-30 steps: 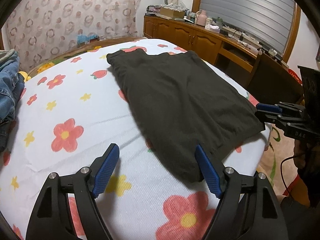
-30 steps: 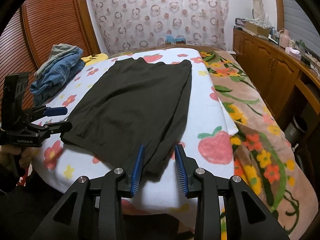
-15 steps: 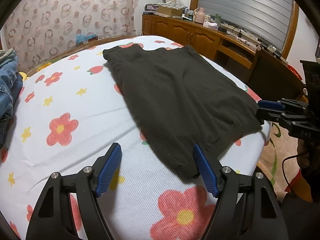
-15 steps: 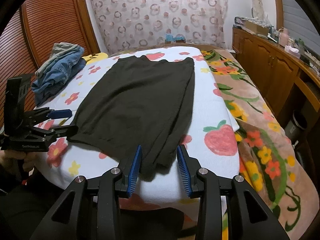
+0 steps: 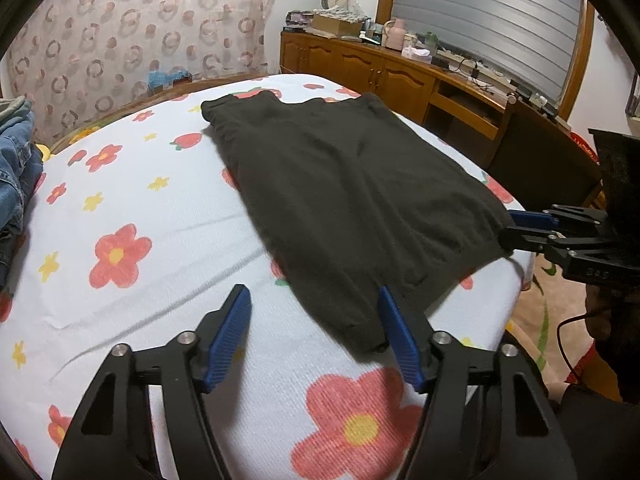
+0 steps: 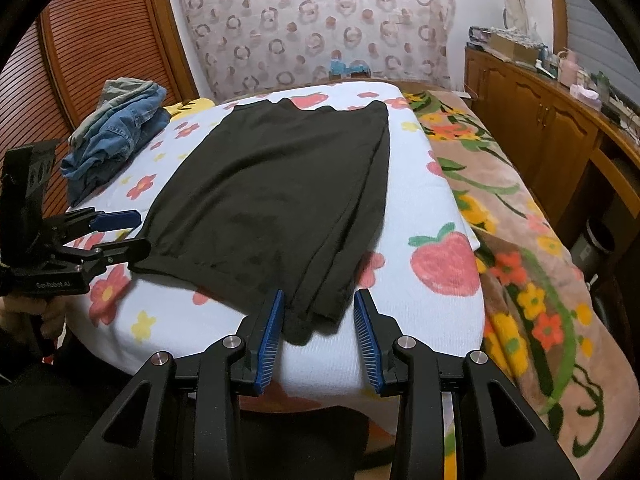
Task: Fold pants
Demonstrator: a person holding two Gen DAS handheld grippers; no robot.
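Dark pants (image 5: 344, 200) lie flat on a white flowered bedsheet (image 5: 132, 208), folded lengthwise, hems toward me. They also show in the right wrist view (image 6: 276, 200). My left gripper (image 5: 314, 332) is open, its jaws either side of the near-left hem corner, just above the sheet. My right gripper (image 6: 318, 332) is open, its jaws either side of the near-right hem corner at the bed's edge. Each gripper shows in the other's view: the right one (image 5: 520, 230) at the far hem corner, the left one (image 6: 124, 232) likewise.
A pile of blue jeans (image 6: 116, 136) lies at the bed's left side. A wooden sideboard (image 5: 400, 76) with clutter stands along the right wall. A floral blanket (image 6: 520, 240) covers the bed's right part. A louvred wooden door (image 6: 80, 60) is on the left.
Both grippers have moved forward to the hem corners of the pants. The right gripper's jaws have opened wider. The pants have not moved.
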